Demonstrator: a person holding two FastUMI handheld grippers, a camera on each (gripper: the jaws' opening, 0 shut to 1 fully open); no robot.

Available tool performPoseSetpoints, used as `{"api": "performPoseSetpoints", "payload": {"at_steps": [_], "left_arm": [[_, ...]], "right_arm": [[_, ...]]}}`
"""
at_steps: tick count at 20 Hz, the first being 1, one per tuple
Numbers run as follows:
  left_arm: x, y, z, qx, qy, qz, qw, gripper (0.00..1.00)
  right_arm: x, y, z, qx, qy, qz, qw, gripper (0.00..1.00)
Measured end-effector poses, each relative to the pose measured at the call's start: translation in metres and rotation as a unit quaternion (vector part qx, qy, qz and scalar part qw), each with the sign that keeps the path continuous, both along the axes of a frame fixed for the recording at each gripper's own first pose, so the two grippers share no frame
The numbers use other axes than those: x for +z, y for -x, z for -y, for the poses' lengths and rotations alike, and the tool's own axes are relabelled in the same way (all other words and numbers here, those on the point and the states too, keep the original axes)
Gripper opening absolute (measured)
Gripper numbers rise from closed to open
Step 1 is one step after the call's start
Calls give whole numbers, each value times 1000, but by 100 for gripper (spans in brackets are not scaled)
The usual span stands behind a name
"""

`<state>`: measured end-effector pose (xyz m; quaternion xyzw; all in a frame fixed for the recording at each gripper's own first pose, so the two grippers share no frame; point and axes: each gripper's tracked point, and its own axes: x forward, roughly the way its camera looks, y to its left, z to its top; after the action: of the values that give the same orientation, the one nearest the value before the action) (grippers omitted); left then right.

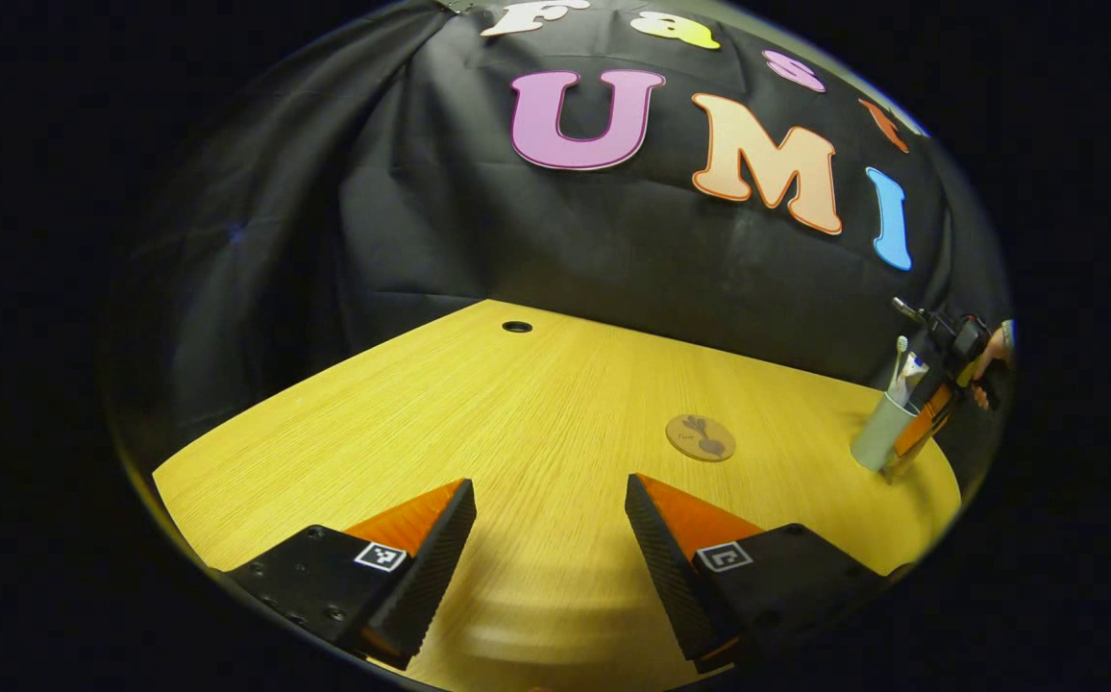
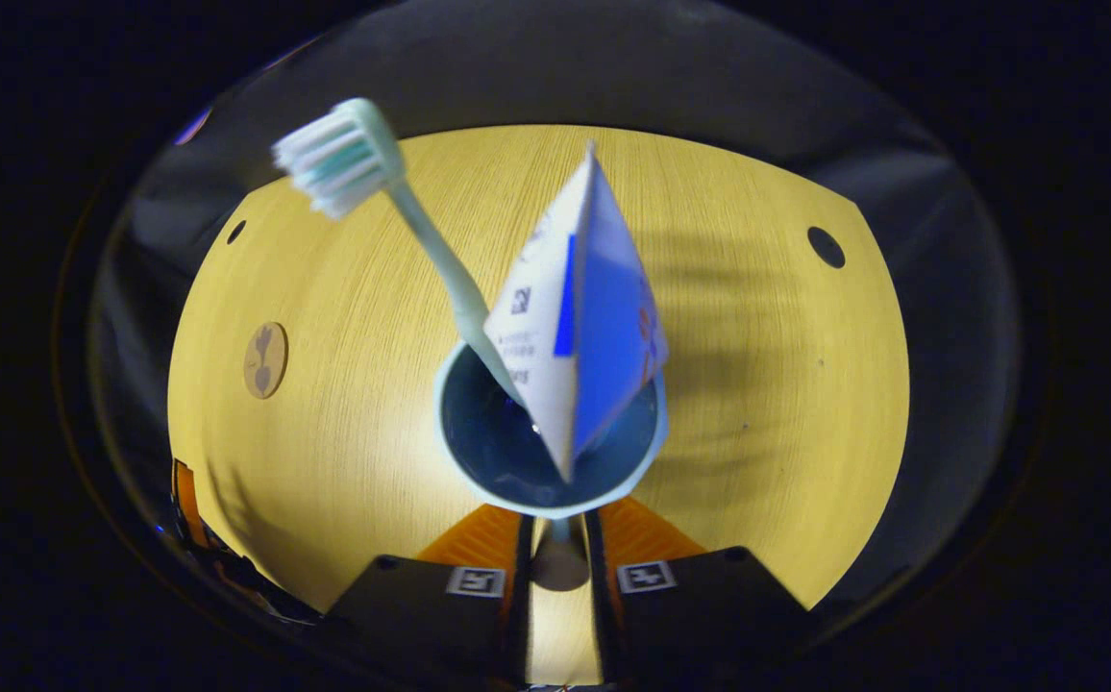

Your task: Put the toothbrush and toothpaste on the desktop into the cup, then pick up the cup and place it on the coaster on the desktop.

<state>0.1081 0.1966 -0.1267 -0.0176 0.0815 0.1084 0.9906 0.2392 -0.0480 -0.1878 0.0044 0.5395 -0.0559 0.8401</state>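
Right hand-held gripper (image 2: 558, 562) clasping cup (image 2: 555, 500) handle

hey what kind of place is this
Likely a staged recording booth, not a real bathroom: a bare wooden desktop, black cloth wall behind it, and just a cup and coaster.

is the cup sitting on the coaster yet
No, in the left gripper view the cup stands apart from the bare coaster.

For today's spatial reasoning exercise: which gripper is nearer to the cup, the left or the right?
Right. The right gripper is at the cup, its jaws closed on the handle. The left gripper hovers open over the table, far from the cup, with the coaster between.
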Motion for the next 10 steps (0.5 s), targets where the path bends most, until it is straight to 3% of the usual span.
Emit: {"api": "performPoseSetpoints", "payload": {"at_steps": [1,2,4,5,10], "left_arm": [[0,-1,4,-4,3,-1,1000,93],[1,1,3,-7,6,-2,1000,93],[1,2,8,-15,10,-4,1000,93],[0,0,14,-18,12,-4,1000,93],[1,2,23,-27,12,-2,1000,93]], "right_arm": [[-3,0,1,0,-1,-4,1000,23],[-3,-1,0,3,0,-5,1000,26],[-1,-3,0,5,5,-1,1000,16],[-1,-3,0,3,7,3,1000,19],[0,-1,-2,20,11,13,1000,12]]}}
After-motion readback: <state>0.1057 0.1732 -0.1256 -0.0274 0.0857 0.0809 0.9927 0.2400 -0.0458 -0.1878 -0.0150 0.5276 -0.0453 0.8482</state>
